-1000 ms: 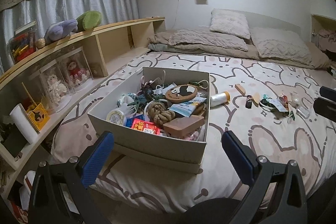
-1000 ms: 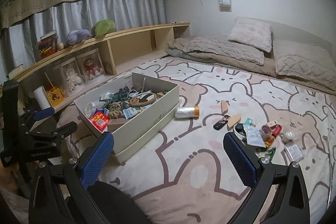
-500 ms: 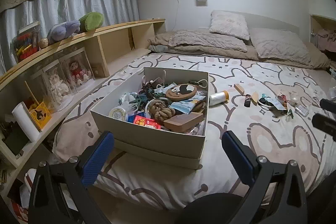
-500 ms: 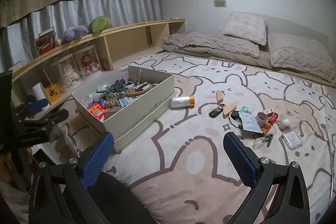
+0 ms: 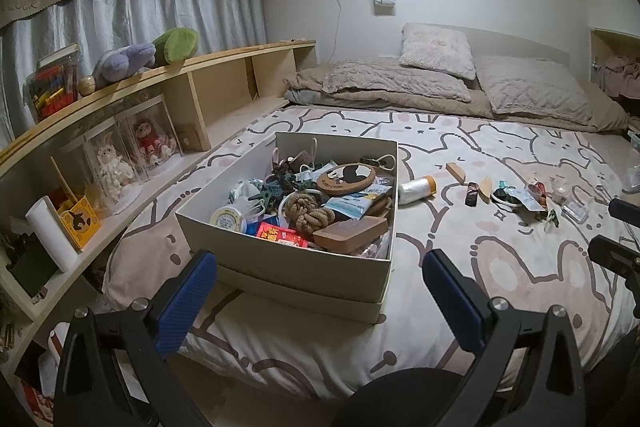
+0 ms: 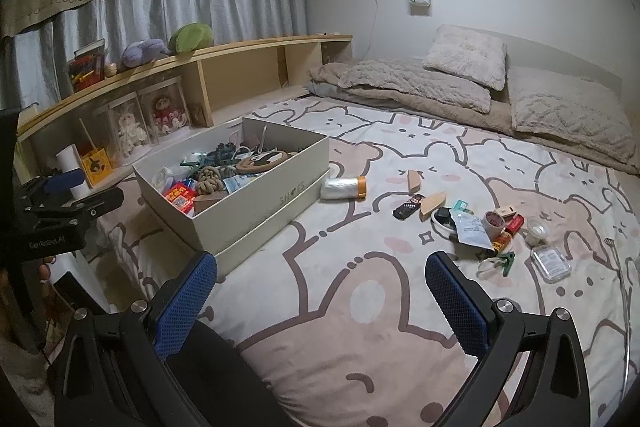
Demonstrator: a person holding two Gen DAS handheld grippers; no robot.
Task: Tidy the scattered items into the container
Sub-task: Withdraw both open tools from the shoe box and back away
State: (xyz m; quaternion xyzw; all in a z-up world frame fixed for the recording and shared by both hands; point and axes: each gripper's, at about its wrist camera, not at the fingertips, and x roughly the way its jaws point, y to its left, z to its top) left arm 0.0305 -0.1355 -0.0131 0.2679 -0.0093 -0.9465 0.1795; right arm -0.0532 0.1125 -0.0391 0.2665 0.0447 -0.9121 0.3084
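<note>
Both claws hang wide open and empty at the foot of the bed [image 6: 360, 307]. The left claw [image 5: 320, 291] faces the near wall of the box [image 5: 280, 263]; the right claw [image 6: 320, 291] looks over bare bedspread toward the scattered items.

The box sits on the bed's left side, already well filled — a rope knot [image 5: 310, 213], a round wooden disc [image 5: 346, 179] and a brown block [image 5: 350, 233] lie on top.

Still out: a white roll [image 6: 344, 188] just beside the box, then two wooden wedges [image 6: 432, 203], a dark packet [image 6: 408, 207], a paper sachet [image 6: 472, 229], a tape roll [image 6: 494, 221], a green clip [image 6: 506, 261] and a clear case [image 6: 551, 261], clustered farther right.

The roll looks light, soft and probably slippery; a grip across its middle seems best. The wedges look stiff — pinch their flat faces. The clear case may be brittle, so take it by its edges, gently.
</note>
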